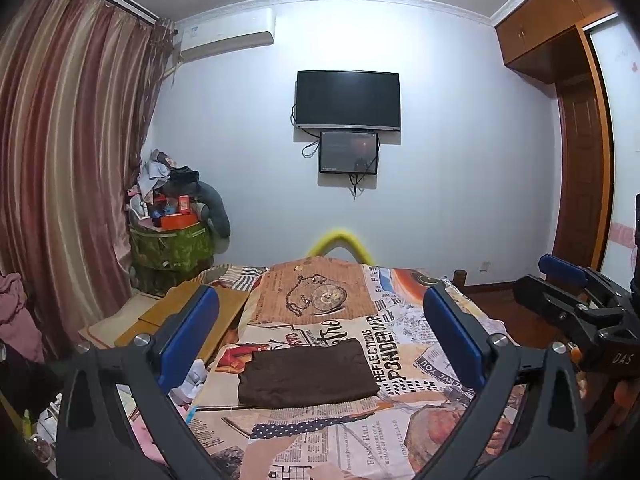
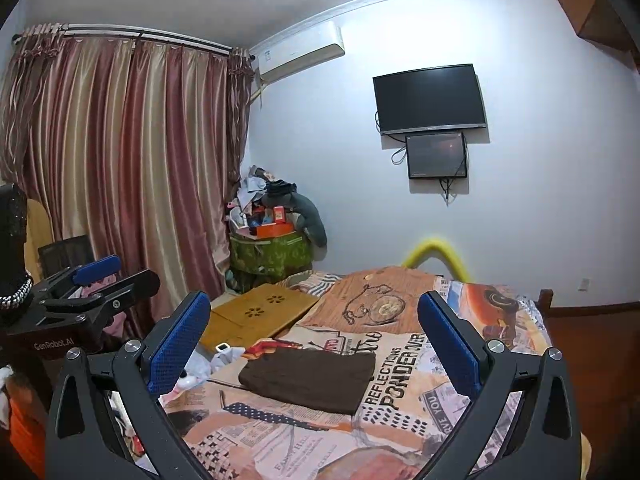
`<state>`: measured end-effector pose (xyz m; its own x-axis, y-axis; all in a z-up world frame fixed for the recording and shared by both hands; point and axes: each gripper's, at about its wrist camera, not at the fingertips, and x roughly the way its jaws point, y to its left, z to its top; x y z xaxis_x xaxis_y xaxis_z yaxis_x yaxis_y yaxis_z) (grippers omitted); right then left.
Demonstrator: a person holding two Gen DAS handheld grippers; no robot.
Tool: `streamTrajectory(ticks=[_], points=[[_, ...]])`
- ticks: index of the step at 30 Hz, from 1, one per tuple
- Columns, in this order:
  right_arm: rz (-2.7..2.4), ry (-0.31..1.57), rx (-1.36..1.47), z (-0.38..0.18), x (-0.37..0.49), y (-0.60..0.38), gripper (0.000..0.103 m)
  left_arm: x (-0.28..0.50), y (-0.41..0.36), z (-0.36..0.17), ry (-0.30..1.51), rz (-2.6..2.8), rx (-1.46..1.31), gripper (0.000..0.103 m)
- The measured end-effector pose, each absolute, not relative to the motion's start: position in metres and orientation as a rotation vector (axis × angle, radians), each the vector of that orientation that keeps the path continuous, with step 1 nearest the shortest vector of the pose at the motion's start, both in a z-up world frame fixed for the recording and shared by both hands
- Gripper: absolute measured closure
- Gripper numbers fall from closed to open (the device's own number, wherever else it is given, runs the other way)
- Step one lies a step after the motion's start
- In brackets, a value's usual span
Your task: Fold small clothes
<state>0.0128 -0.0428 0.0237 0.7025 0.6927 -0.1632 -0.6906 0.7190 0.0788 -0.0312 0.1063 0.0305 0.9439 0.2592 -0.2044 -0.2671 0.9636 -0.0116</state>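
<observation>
Folded brown garment (image 1: pixel 306 374) lying flat on newspaper-print bedspread (image 1: pixel 400 300), left tool (image 1: pixel 320 328) and right tool (image 2: pixel 314 330) both hovering above, released, gripping nothing

Home bedroom. A bed (image 1: pixel 420 420) with a newspaper-collage print cover fills the foreground. Floor-length striped curtains (image 2: pixel 120 160) hang from a rail on the left wall. A split air conditioner (image 2: pixel 300 54) sits high on the far white wall, near 2 dark wall-mounted screens (image 1: pixel 347 99), the smaller one just below the larger. A heap of clothes and boxes (image 1: pixel 172 208) fills the corner. Wooden wardrobe cabinets (image 1: pixel 548 20) and a door stand at right.
</observation>
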Motion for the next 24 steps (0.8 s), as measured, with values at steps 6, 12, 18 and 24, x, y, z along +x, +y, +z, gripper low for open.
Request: streamTrajectory(ticks=[6,12,18,24], points=[[0.768,0.192,0.02,0.0242,0.0135,-0.044,0.0,-0.0307,0.1071,0.0299,0.203,0.268,-0.04,0.0],[0.767,0.198,0.022,0.0248,0.0134,-0.044,0.0,-0.0297,0.1071,0.03,0.206,0.264,-0.045,0.0],[0.767,0.199,0.022,0.0257,0.0132,-0.0445,0.0,-0.0277,0.107,0.0285,0.211,0.256,-0.05,0.0],[0.767,0.204,0.023,0.0253,0.0136,-0.0441,0.0,-0.0271,0.1067,0.0288,0.212,0.246,-0.051,0.0]])
